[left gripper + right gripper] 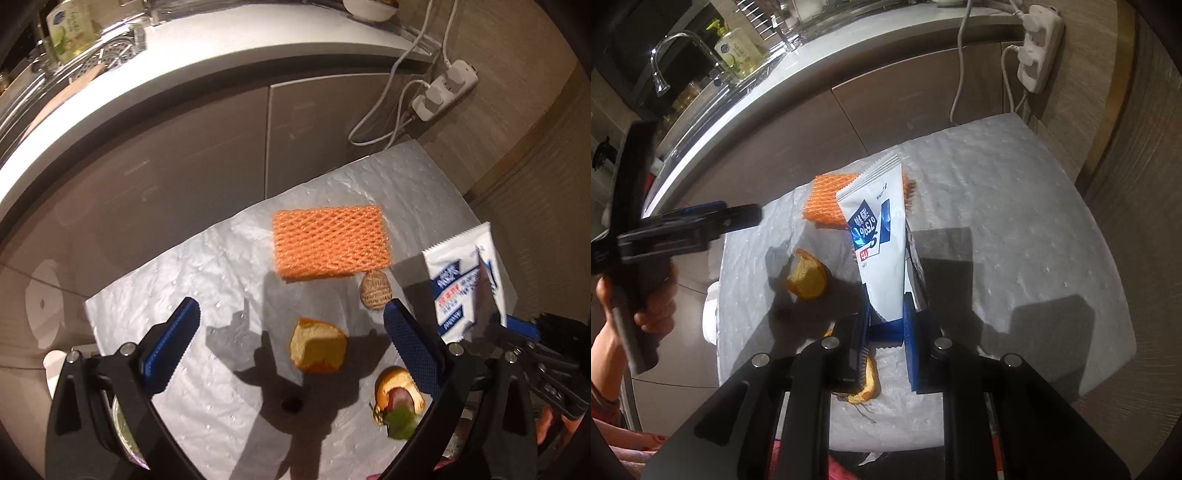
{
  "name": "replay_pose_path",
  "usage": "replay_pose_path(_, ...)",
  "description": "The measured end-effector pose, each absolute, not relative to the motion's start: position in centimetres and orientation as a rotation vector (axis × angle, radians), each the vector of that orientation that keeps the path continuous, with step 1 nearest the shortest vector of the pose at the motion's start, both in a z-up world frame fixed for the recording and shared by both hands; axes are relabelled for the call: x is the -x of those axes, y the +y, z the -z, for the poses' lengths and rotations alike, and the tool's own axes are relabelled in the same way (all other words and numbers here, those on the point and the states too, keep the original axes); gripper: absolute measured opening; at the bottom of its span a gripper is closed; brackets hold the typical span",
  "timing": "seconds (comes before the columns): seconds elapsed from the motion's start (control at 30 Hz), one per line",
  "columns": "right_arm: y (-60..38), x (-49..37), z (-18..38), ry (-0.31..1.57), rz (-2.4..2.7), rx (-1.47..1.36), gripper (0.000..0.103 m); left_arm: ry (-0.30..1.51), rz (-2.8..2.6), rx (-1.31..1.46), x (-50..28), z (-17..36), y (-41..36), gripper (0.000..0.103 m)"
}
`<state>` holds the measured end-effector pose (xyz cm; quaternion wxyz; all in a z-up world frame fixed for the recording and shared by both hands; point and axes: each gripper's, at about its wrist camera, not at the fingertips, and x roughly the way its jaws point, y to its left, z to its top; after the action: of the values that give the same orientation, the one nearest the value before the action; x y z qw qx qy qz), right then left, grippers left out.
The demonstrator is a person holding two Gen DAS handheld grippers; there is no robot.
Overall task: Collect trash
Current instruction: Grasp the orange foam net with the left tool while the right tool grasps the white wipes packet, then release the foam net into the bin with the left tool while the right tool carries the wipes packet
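My right gripper (886,314) is shut on a white and blue wrapper (879,236) and holds it upright above the white plastic sheet (1015,221); the wrapper also shows in the left wrist view (461,280). My left gripper (291,328) is open and empty above an orange peel piece (317,345). On the sheet (184,280) lie an orange foam net (328,240), a walnut shell (376,291) and a fruit scrap with a green leaf (397,402). In the right wrist view the peel (807,275) and net (827,203) lie left of the wrapper.
Grey cabinet doors (184,166) and a white countertop (147,81) stand behind the sheet. A white power strip (443,88) with cables lies at the back right. A faucet (665,55) and soap bottle (737,48) sit on the counter.
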<state>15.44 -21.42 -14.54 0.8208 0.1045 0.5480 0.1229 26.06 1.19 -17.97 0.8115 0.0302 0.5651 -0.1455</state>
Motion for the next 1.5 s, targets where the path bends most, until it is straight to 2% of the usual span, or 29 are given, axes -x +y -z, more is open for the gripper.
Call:
replay_pose_path(0.23,-24.1,-14.3,13.7,1.182,-0.217,-0.241,0.017,1.285,0.323,-0.054,-31.8,23.0,-2.4,0.095)
replay_pose_path(0.47,-25.4,-15.0,13.8,1.197,-0.209,-0.249,0.017,1.351,0.289,-0.093,-34.3,26.2,-4.1,0.095)
replay_pose_path(0.5,-25.5,-15.2,13.8,1.196,-0.207,-0.249,0.017,1.353,0.284,-0.099,-34.4,26.4,-4.2,0.091)
replay_pose_path(0.53,-25.5,-15.2,13.9,1.195,-0.206,-0.250,0.017,1.358,0.282,-0.099,-34.4,26.6,-4.3,0.080)
replay_pose_path(0.57,-25.6,-15.3,13.9,1.194,-0.207,-0.253,0.017,1.367,0.283,-0.098,-34.3,26.8,-4.5,0.075)
replay_pose_path(0.6,-25.7,-15.2,13.9,1.193,-0.209,-0.254,0.017,1.376,0.282,-0.103,-34.2,27.0,-4.7,0.062)
replay_pose_path(0.67,-25.8,-15.4,14.0,1.196,-0.210,-0.251,0.017,1.362,0.281,-0.113,-34.0,27.1,-5.1,0.057)
replay_pose_path(0.7,-25.8,-15.4,14.0,1.196,-0.209,-0.249,0.017,1.347,0.282,-0.128,-33.8,27.0,-5.3,0.050)
replay_pose_path(0.77,-25.8,-15.3,13.8,1.192,-0.210,-0.253,0.017,1.322,0.283,-0.155,-33.3,26.6,-5.7,0.031)
replay_pose_path(0.8,-25.8,-15.3,13.7,1.189,-0.210,-0.252,0.017,1.316,0.284,-0.164,-33.3,26.3,-5.7,0.014)
replay_pose_path(1.1,-24.2,-15.4,11.7,1.133,-0.250,-0.237,0.017,1.230,0.320,-0.068,-30.6,20.4,-1.3,0.010)
replay_pose_path(1.3,-19.9,-15.2,9.2,1.075,-0.355,-0.201,0.017,1.123,0.257,0.029,-24.7,13.8,6.3,0.010)
replay_pose_path(1.5,-12.6,-14.2,7.3,1.033,-0.509,-0.144,0.017,1.084,0.080,0.051,-17.0,11.1,15.1,0.011)
